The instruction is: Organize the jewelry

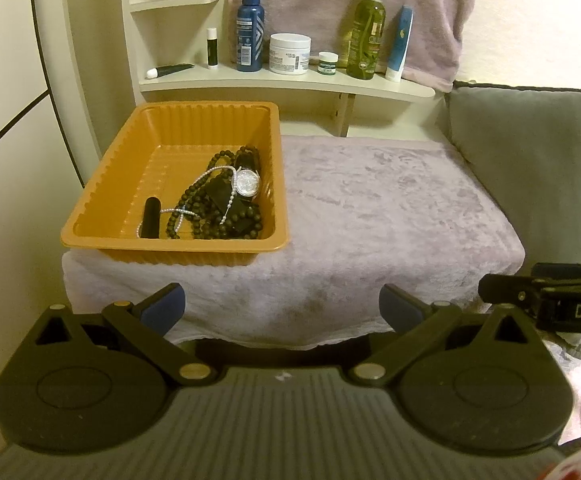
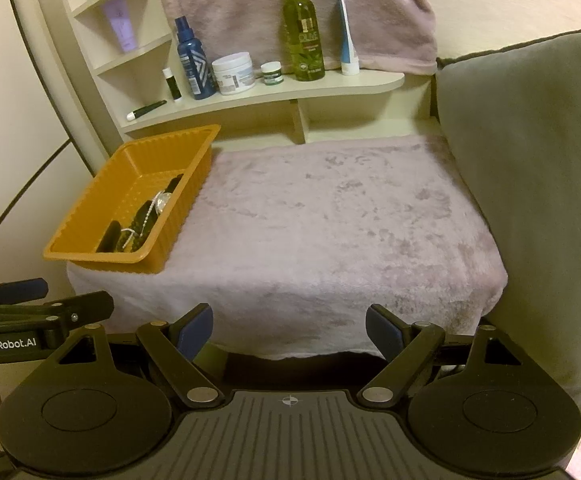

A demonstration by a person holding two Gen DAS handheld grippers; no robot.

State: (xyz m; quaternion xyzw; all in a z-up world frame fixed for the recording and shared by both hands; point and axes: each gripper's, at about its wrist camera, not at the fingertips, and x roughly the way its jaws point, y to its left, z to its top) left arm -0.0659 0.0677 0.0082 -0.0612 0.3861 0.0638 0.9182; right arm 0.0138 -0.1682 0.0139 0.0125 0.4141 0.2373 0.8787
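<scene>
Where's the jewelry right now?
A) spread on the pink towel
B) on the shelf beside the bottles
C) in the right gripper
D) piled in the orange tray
D: the dark bead necklace, pearl strand and watch all lie inside the orange tray; both grippers are open and hold nothing.

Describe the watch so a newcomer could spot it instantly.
Start at the orange ribbed tray on the left of the pale plush-covered stand. All the jewelry is piled in the tray's right half. The watch lies near the right wall, tangled with the dark bead necklace and the thin pearl strand; it is the only piece with a round, shiny silver face.
</scene>
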